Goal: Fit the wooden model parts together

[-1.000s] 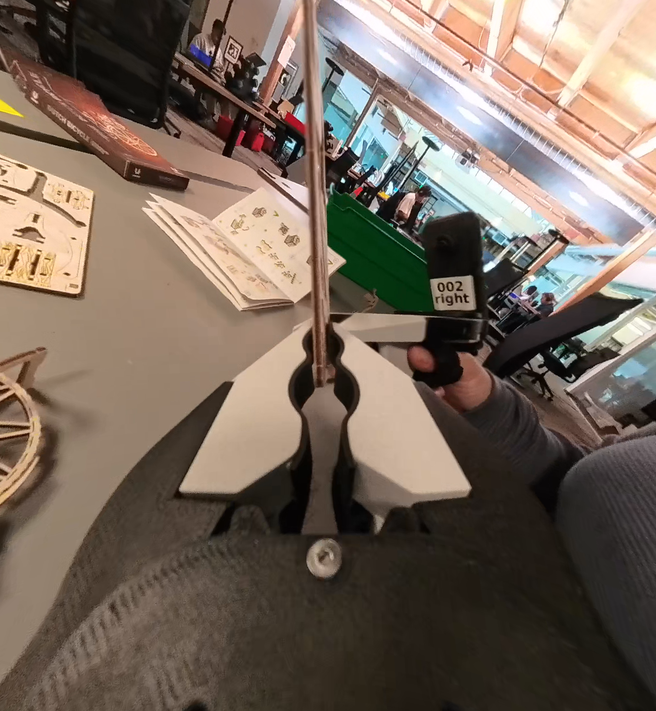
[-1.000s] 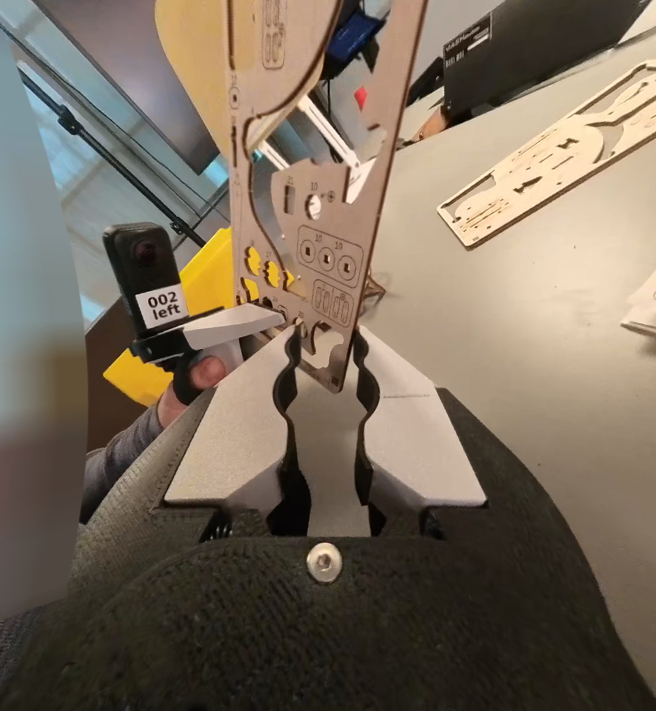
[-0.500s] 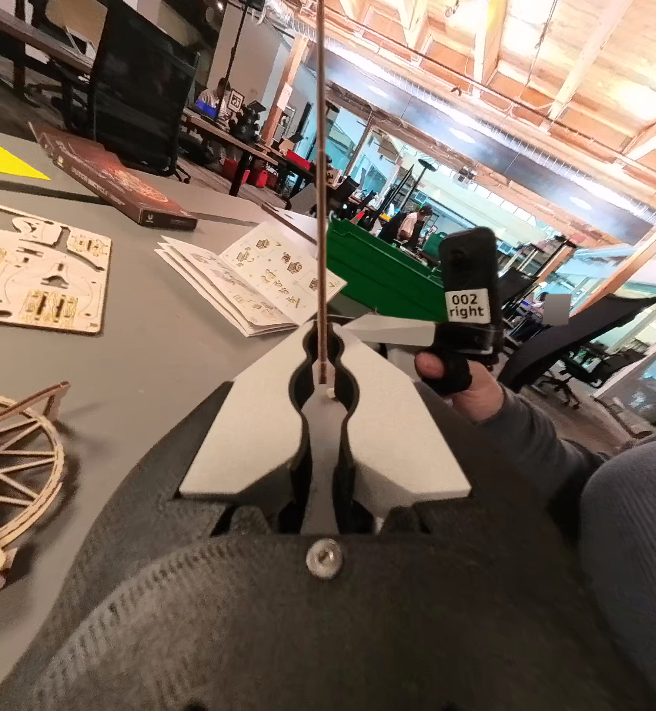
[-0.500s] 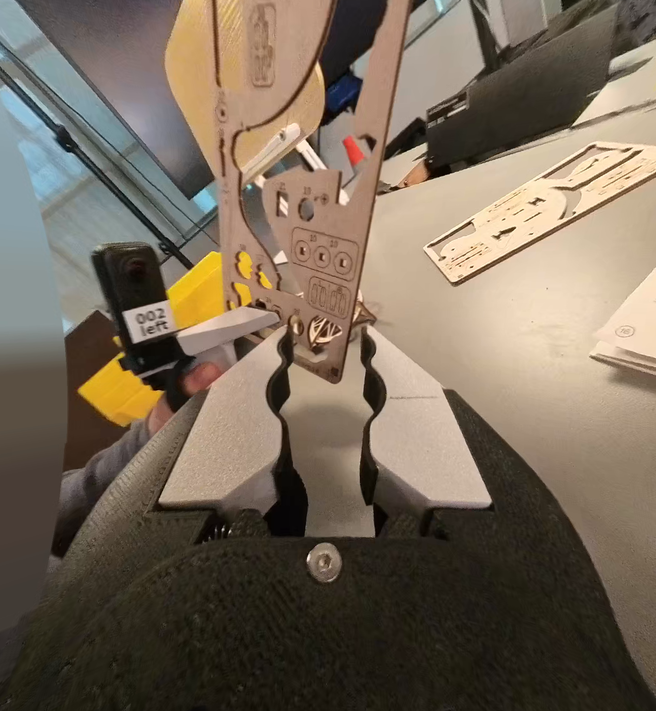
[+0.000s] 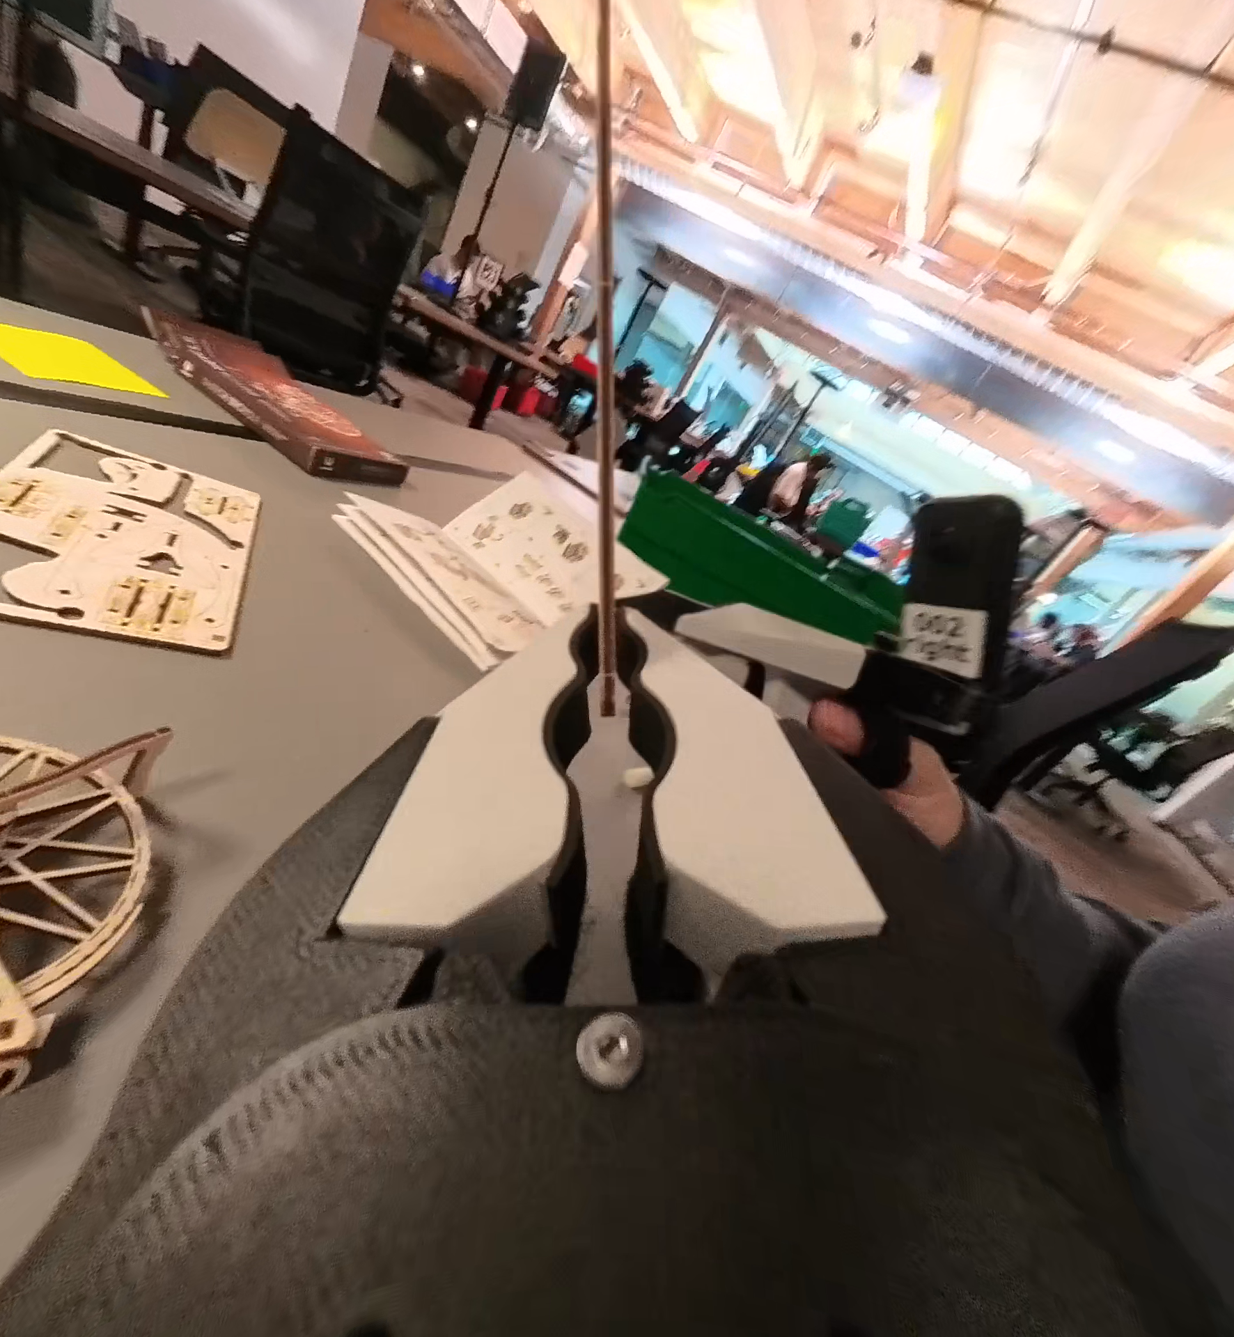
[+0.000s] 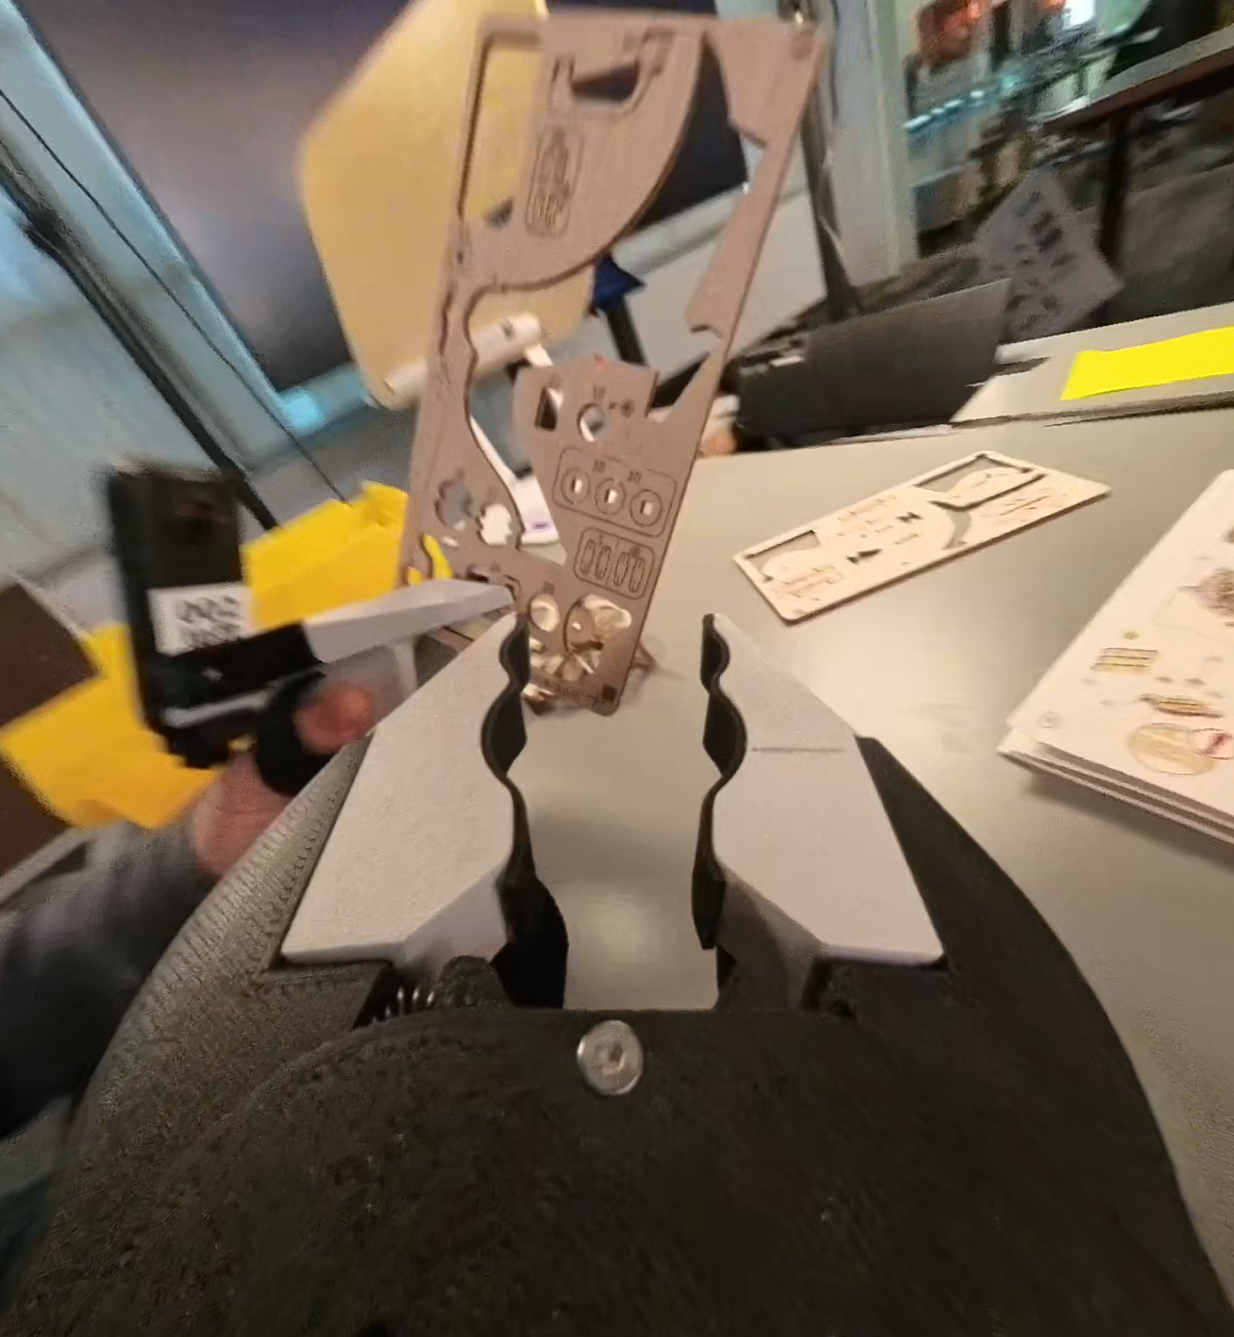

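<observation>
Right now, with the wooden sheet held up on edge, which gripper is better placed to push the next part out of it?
Right. The left gripper is shut on the wooden sheet, holding it upright. The right gripper is open and empty, facing the sheet's lower cut-outs.

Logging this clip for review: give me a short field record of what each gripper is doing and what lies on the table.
left gripper: jaws shut on the wooden parts sheet, held upright
right gripper: jaws open, empty, close to the sheet's lower end
table: grey; second parts sheet, open instruction booklet, assembled wooden wheel, brown box
small loose piece: pale, under the left jaws
</observation>
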### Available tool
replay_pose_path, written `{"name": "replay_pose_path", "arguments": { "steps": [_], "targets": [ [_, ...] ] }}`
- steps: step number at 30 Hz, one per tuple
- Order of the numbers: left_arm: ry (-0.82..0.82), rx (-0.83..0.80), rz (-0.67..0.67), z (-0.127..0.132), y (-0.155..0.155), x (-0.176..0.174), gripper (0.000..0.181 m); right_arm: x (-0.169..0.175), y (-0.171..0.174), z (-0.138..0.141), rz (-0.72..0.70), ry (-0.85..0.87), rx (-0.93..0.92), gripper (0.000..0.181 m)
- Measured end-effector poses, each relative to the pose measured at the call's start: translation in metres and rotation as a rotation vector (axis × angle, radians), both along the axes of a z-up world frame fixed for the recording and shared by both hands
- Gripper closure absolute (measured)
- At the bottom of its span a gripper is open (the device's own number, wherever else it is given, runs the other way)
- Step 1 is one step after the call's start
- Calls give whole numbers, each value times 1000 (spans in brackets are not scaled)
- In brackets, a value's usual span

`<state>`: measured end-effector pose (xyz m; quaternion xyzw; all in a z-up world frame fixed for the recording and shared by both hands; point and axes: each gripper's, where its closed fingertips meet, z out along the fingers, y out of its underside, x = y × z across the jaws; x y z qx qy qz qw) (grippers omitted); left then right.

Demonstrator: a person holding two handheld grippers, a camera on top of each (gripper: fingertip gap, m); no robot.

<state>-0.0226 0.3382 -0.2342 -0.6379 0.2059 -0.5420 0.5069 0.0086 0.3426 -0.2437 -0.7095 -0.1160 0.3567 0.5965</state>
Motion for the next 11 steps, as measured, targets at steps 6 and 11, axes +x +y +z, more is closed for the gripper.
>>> {"name": "replay_pose_path", "arguments": {
  "steps": [6,11],
  "targets": [
    [-220,-58,-166,20,-13,-2,180,-9,-8,11,176,247,-53,144],
    [-417,-144,-341,38,-24,-7,180,-8,-17,29,240,330,23,142]
  ]
}}
